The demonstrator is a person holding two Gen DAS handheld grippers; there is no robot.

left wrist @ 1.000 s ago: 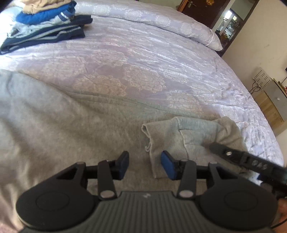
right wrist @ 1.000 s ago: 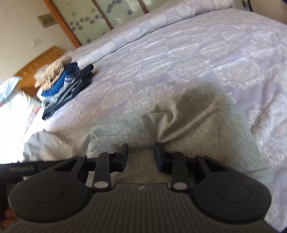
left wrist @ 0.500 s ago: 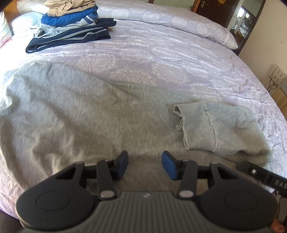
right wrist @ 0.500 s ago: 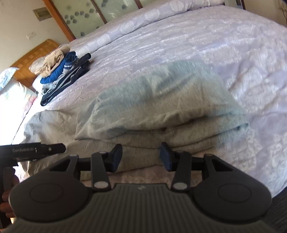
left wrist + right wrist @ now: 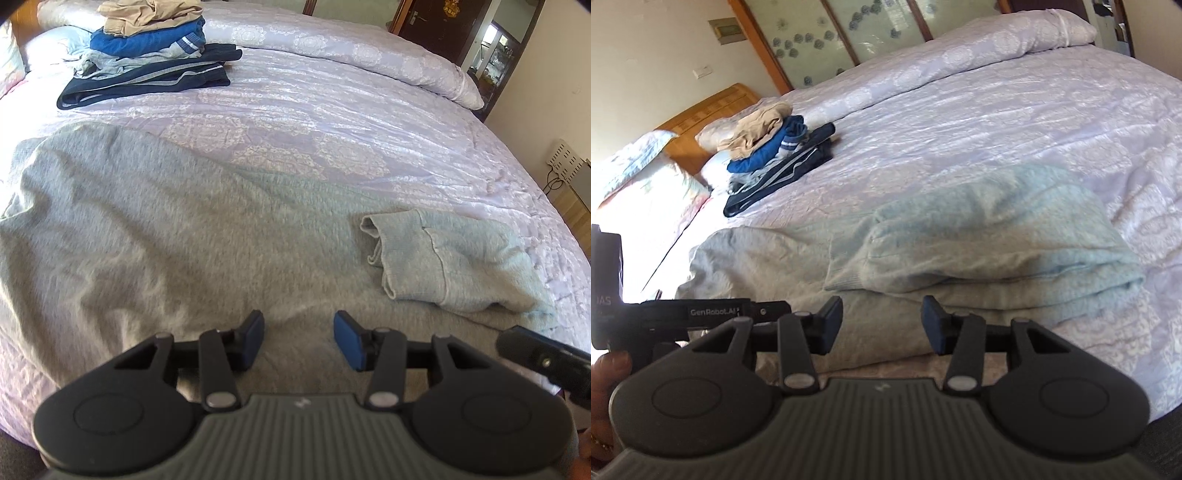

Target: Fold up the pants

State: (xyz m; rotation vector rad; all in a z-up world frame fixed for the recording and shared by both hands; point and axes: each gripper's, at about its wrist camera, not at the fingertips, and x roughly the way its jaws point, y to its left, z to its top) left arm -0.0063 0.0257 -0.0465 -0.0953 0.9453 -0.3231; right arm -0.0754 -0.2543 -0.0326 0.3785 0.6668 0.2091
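Note:
Grey sweatpants (image 5: 155, 236) lie spread across the near part of the bed. Their leg end with the ribbed cuff (image 5: 391, 251) is folded back on top at the right. In the right wrist view the same pants (image 5: 960, 240) show as a folded stack of layers. My left gripper (image 5: 299, 338) hovers over the near edge of the pants, open, with nothing between its blue pads. My right gripper (image 5: 881, 323) is also open and holds nothing, just short of the folded edge. The right gripper's body (image 5: 543, 358) pokes in at the left wrist view's right edge.
A pile of folded clothes (image 5: 147, 55), beige, blue and navy, sits at the far left of the lilac bedspread (image 5: 351, 122); it also shows as the pile (image 5: 775, 155) in the right wrist view. A wooden headboard (image 5: 709, 110) and a pillow lie behind it. A door and a cabinet stand far right.
The right gripper let go of the folded leg, opened and pulled back toward the bed's near edge. The left gripper backed away too, so more of the pants and the pile came into view.

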